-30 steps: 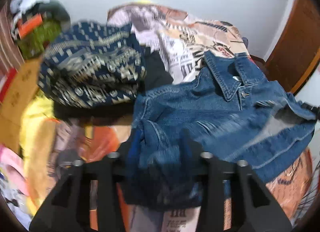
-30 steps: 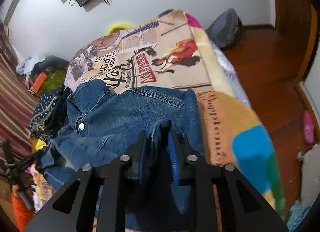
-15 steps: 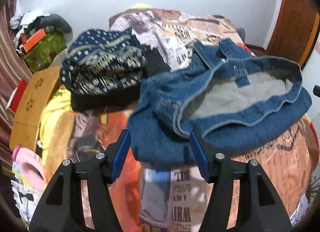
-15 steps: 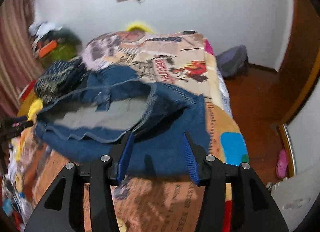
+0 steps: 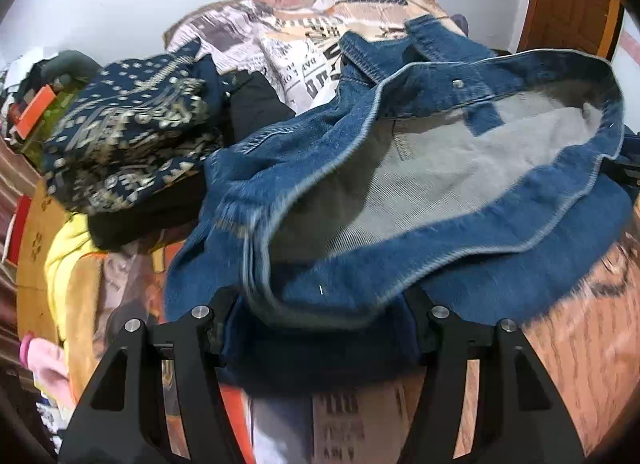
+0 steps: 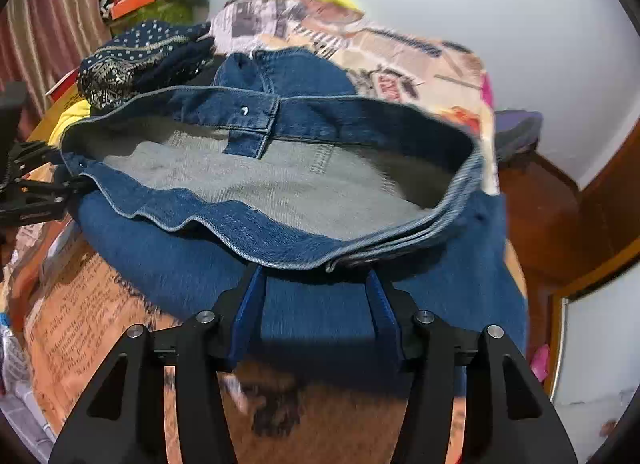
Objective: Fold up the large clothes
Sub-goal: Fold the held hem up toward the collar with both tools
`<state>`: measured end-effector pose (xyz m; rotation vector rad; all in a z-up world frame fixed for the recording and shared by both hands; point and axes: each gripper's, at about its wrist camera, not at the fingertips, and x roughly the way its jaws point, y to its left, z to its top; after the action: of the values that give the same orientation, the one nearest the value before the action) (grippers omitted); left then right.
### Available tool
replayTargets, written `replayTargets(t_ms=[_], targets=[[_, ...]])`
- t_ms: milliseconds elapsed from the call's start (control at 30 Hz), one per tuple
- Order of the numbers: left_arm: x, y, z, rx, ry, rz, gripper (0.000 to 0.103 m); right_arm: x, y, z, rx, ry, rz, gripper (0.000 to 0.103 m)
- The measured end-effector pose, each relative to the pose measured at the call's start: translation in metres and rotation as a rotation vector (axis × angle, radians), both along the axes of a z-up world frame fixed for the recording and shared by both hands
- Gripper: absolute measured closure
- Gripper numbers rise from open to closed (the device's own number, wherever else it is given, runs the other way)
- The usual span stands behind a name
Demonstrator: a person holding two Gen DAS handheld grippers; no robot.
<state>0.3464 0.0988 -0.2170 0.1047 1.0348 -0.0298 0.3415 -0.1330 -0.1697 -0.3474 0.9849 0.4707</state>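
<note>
A blue denim jacket (image 5: pixel 360 192) (image 6: pixel 304 184) lies across the printed bedspread (image 5: pixel 280 36) (image 6: pixel 76 304), doubled over so its pale grey inside faces up. My left gripper (image 5: pixel 320 328) is open and low at the jacket's near left fold. Denim lies between its fingers (image 5: pixel 226 328), with no squeeze to be seen. My right gripper (image 6: pixel 314 304) straddles the near right fold. Its jaws are opening, with flat denim between the blue pads (image 6: pixel 248 304). The left gripper (image 6: pixel 32 192) also shows in the right wrist view, at the far left beside the hem.
A navy patterned garment (image 5: pixel 128 136) (image 6: pixel 136 60) sits on black clothing (image 5: pixel 248 104) at the back left. Yellow fabric (image 5: pixel 64 256) and a cardboard box (image 5: pixel 32 248) lie left of the bed. A wooden floor (image 6: pixel 540 204) and a purple bag (image 6: pixel 516 128) are to the right.
A second ago both grippers were shut on bunched denim. They have let go and opened, the jacket has dropped into a fold with its grey inside up, and both grippers have sunk onto its near edge.
</note>
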Motion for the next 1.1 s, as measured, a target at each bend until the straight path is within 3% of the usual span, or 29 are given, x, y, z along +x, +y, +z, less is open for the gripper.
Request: replayTargets(t_ms=[100,200,333,400,533,733,1100], targets=[[0.031,0.009,-0.009,0.004,0.021,0.010,0.043,0.033,0.002,-0.009,0.012,0.058,-0.015,0.054],[0.066,0.022,-0.003,-0.033,0.037,0.032,0.043,0.071,-0.004,-0.007,0.025,0.021,-0.111,0.054],[0.093,0.043,0.028,-0.056,-0.071,0.157,0.045,0.101,-0.027,0.012,0.168,-0.044,-0.308,0.054],[0.098,0.054,0.044,-0.081,-0.132,0.225,0.045,0.100,-0.031,0.020,0.202,-0.080,-0.342,0.054],[0.093,0.059,0.054,-0.133,-0.141,0.237,0.045,0.083,-0.030,0.032,0.230,-0.105,-0.314,0.054],[0.061,0.029,0.045,-0.046,-0.117,0.161,0.045,0.051,-0.014,0.035,0.216,-0.088,-0.195,0.054],[0.015,-0.037,0.030,-0.179,-0.040,0.029,0.044,0.000,0.030,0.007,0.152,-0.014,-0.045,0.054]])
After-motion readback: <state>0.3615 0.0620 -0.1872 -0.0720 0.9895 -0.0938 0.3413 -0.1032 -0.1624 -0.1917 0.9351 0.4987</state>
